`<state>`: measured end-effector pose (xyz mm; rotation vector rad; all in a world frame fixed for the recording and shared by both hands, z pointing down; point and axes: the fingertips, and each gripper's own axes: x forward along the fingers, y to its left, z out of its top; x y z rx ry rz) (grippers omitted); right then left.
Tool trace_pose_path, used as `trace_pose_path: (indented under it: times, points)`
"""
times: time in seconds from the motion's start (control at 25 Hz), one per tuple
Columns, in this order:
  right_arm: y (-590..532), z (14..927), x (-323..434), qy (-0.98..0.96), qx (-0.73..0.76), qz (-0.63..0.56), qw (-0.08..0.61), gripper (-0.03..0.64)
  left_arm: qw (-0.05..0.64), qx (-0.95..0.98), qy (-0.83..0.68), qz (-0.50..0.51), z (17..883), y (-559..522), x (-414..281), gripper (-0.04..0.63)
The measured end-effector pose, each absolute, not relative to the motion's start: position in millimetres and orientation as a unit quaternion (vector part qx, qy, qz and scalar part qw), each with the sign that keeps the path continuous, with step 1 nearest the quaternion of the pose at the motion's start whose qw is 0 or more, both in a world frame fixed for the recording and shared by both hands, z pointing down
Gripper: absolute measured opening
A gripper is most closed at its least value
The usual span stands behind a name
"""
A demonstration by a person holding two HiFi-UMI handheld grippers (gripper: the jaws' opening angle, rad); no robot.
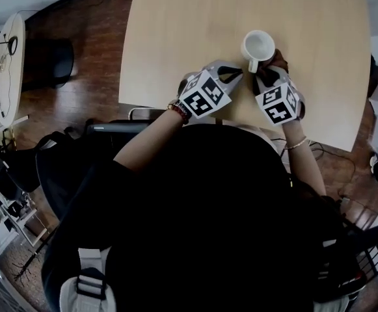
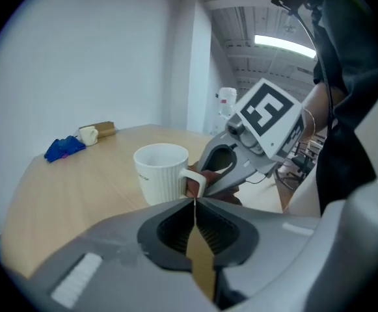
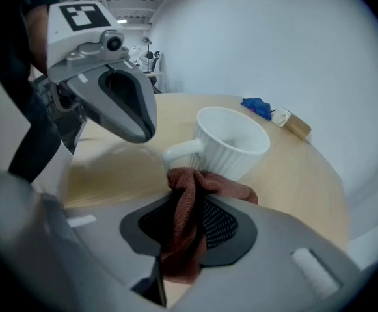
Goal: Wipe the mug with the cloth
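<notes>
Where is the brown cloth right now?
In the right gripper view, the cloth sits bunched between the right tongs, close by the white mug at its handle.

In the head view, the cloth [image 1: 278, 59] right of the mug [image 1: 258, 46] lay mostly hidden behind the right gripper [image 1: 263, 75]. Far beyond the mug, a blue bundle [image 2: 64, 148] and two small objects [image 2: 88, 135] were too small to identify.

Even overhead light, fisheye edges, sharp
</notes>
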<state>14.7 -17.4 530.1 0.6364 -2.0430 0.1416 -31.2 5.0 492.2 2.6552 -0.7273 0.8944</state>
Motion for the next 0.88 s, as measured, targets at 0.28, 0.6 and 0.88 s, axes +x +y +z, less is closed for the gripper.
trace_pose_path:
  times: [0.28,0.6,0.88]
  points:
    - [-4,506,53,-0.842,0.290,0.095,0.444,0.276,0.148,0.893,-0.355,0.232,441,-18,-87,0.015]
    - [-40,364,96,-0.860,0.437,0.077,0.251,0.278,0.146,0.875,-0.441,0.136,365,-47,-138,0.004]
    - [-47,292,48,-0.881,0.462,0.017,0.099,0.276,0.129,0.894,-0.421,0.081,328,-34,-145,0.005]
